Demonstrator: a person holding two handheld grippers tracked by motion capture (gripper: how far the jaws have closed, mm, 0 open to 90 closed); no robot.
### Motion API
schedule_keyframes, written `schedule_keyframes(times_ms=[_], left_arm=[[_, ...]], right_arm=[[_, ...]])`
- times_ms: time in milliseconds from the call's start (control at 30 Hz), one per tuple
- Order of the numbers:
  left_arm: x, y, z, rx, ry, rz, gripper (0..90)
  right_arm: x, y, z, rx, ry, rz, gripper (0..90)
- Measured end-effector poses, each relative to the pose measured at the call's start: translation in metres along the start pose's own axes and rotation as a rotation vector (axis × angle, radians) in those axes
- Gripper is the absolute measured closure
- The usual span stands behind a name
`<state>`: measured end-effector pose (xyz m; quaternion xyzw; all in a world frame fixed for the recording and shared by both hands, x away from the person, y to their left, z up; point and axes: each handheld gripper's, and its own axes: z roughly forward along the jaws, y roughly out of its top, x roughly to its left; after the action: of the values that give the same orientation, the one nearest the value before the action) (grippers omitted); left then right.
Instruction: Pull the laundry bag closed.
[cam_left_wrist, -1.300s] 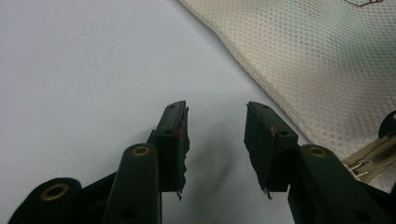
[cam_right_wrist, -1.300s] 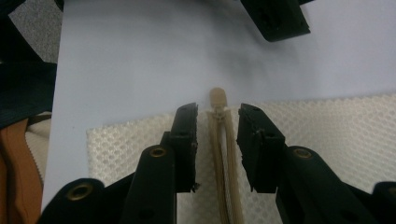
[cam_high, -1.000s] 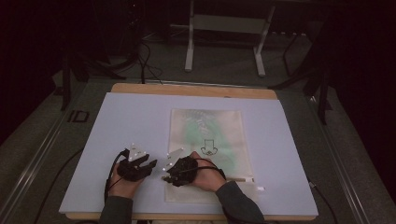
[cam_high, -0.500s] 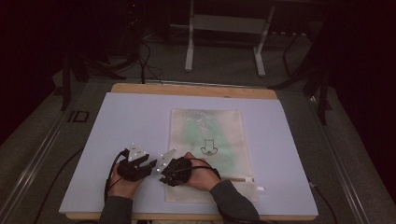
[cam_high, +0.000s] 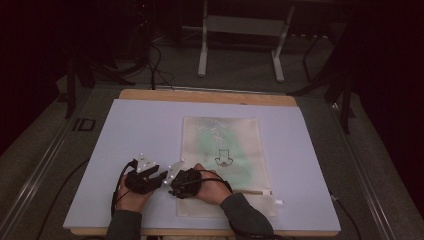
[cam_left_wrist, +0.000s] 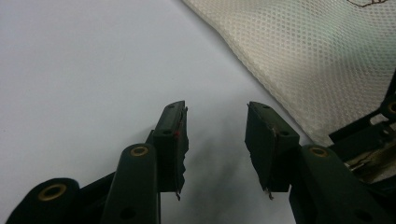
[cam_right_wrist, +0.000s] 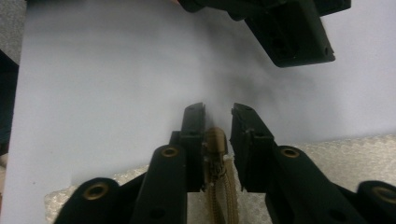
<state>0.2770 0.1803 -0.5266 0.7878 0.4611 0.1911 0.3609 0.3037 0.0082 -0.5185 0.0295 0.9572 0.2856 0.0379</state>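
So there's a cream mesh zip bag (cam_high: 225, 160) lying flat on the pale lavender surface (cam_high: 140, 130), sitting in the lower middle of the high view, with something pale green showing through it and a small dark arrow-like print on top. Both hands come in from the bottom edge, close together at the bag's lower left corner. The right gripper (cam_right_wrist: 218, 140) is over that corner: in the right gripper view its jaws have just been closing, and the tan zipper end (cam_right_wrist: 216, 144) of the bag sits right between them, touching the left jaw, with a thin sliver of gap on the other side, so not quite pinched yet as far as I can see. The left gripper (cam_left_wrist: 216, 135) is just beside it, to the left in the high view, jaws spread with only bare surface between them. In the left gripper view the bag's mesh edge runs across the upper right of the frame, near but not touching its jaws.
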Motion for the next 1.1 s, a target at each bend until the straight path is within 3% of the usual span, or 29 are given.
schedule_keyframes(times_ms=[100,300,667,1100], left_arm=[[0.000,0.000,0.000,0.003,-0.002,0.001,57.8],[0.000,0.000,0.000,0.003,-0.001,0.002,57.8],[0.000,0.000,0.000,-0.001,0.001,-0.001,57.8],[-0.001,0.000,0.000,0.001,0.001,0.004,57.9]], right_arm=[[-0.001,0.000,0.000,-0.004,0.007,0.001,80.7],[-0.001,-0.001,0.000,-0.010,0.010,0.007,81.1],[0.001,0.000,-0.015,-0.076,0.010,0.012,81.3],[0.005,-0.019,-0.033,-0.088,-0.014,0.017,81.3]])
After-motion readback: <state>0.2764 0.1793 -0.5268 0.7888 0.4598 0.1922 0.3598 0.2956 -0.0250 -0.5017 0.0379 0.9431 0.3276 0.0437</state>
